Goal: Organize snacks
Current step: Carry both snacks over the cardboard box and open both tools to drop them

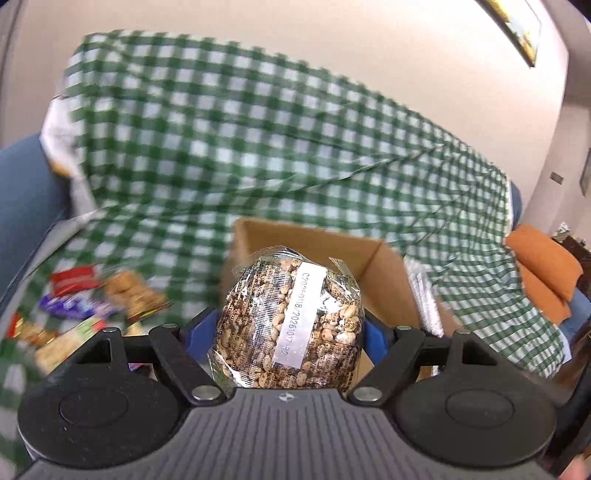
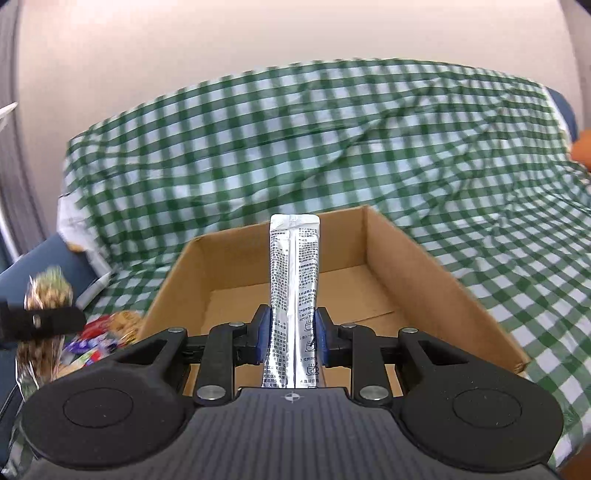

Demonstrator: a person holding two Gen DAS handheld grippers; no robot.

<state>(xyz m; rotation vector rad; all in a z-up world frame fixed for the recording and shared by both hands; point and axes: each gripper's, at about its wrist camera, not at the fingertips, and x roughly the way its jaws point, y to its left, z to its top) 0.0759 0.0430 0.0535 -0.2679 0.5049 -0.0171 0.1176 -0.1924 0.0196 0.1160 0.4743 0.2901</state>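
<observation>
Both grippers hold snacks above a cardboard box.

The left gripper (image 1: 290,332) is clamped on a clear bag of nuts (image 1: 290,325) at frame centre, the cardboard box (image 1: 384,273) just behind it. The right gripper (image 2: 291,334) is clamped on an upright silver stick sachet (image 2: 293,280) at centre frame, over the open box (image 2: 424,266). Loose snacks (image 1: 74,306) lie blurred at lower left on the green checked cloth (image 1: 258,147).

- A green-and-white checked cloth (image 1: 229,155) drapes over a blue upholstered seat (image 1: 26,192), rumpled into folds.
- An orange cushion (image 1: 543,273) lies at the cloth's right edge.
- A plain cream wall (image 2: 258,44) rises behind.
- A dark-framed picture (image 1: 517,29) hangs high on the wall.
</observation>
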